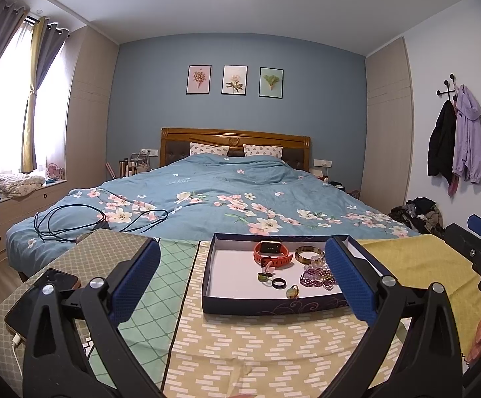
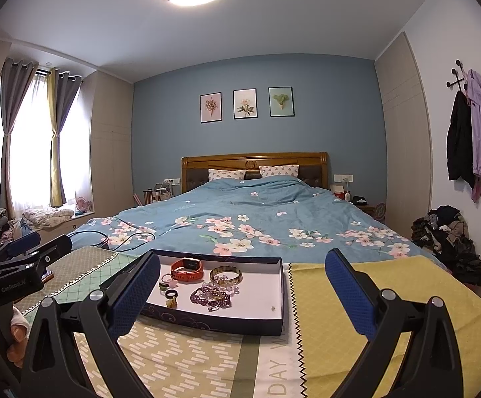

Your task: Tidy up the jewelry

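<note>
A shallow dark blue box [image 1: 207, 265] with a white floor stands on the patterned cloth; it also shows in the right wrist view [image 2: 281, 285]. In it lie an orange smartwatch [image 1: 271, 252] [image 2: 187, 269], a gold-brown bangle [image 1: 308, 254] [image 2: 226, 274], purple bead bracelets [image 1: 311, 277] [image 2: 207, 297], a black ring [image 1: 279, 283] [image 2: 170, 295] and small rings. My left gripper [image 1: 242, 278] is open and empty, in front of the box. My right gripper [image 2: 242, 288] is open and empty, with the box between its fingers and to the left.
A phone [image 1: 41, 301] on a charging cable lies on the cloth at the left. Black cables [image 1: 101, 222] lie on the blue floral bed [image 1: 240, 192] behind. A heap of clothes [image 2: 449, 245] sits on the floor at the right.
</note>
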